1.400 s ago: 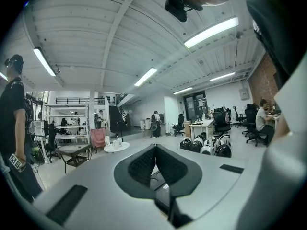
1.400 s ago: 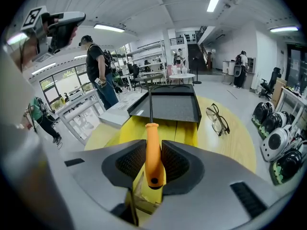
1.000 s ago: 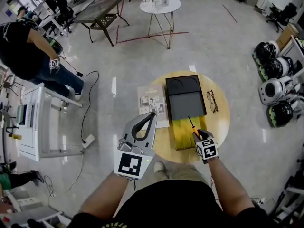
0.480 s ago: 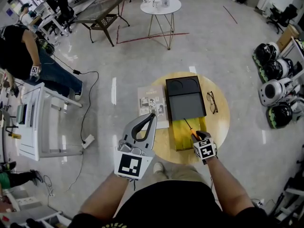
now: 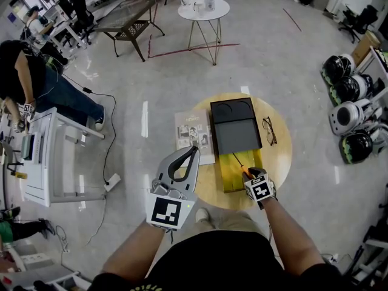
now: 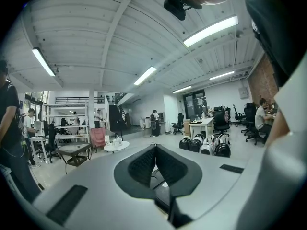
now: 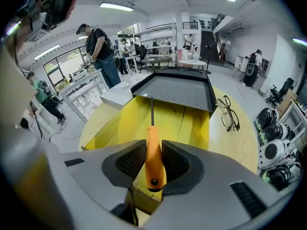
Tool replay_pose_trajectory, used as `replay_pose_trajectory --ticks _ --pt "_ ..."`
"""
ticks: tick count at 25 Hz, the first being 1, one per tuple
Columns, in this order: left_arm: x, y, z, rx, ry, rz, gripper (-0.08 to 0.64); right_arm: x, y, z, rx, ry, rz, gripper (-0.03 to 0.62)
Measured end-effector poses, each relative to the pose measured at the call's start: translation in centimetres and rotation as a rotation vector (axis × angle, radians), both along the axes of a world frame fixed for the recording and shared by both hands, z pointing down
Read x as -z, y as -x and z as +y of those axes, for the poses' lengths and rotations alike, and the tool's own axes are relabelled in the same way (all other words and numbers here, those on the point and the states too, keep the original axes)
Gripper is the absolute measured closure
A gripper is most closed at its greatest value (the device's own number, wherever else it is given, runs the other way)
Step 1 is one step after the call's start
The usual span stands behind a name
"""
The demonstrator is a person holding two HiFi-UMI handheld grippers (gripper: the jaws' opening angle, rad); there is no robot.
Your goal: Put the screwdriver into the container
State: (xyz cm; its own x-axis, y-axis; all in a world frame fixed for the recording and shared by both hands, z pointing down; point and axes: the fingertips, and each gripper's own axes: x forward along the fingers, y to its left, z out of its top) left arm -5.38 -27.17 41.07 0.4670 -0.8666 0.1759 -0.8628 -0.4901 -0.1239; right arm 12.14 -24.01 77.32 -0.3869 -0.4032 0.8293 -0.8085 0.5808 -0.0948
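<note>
right hand-held gripper: clamped on the orange handle of the screwdriver, one pad on each side of it.
screwdriver: held level-ish, with its dark shaft pointing away from the person over the near part of the yellow container. its tip reaches toward the black tray. i cannot tell whether the tip touches anything.
left hand-held gripper: jaws together with nothing between them. in the head view it sits at lower centre-left, off the edge of the desk, and takes no part in the work.
yellow container: open at the near end, with a ridge running lengthways down its floor. the black tray covers its far end, toward the top of the frame.
other things on the desk: a pair of glasses lies right of the black tray, and a booklet lies left of it. both are clear of the container.
done so far: the screwdriver appears picked up and brought over the container's open part.
left to do: lower it inside the yellow walls, part the jaws and lift the right hand-held gripper clear. the task looks past its middle but not finished, since the tool is not yet released.
</note>
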Motion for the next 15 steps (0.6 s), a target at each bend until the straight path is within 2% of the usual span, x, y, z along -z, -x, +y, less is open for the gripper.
replay_pose_trajectory --ticks 5,15 --pt "0.3 0.0 0.3 -0.002 -0.002 0.004 0.543 -0.2 0.0 0.1 0.002 0.016 0.029 0.483" --pt "0.9 0.1 0.8 -0.002 -0.02 0.009 0.543 1.1 -1.1 0.0 -0.035 -0.032 0.024 0.492"
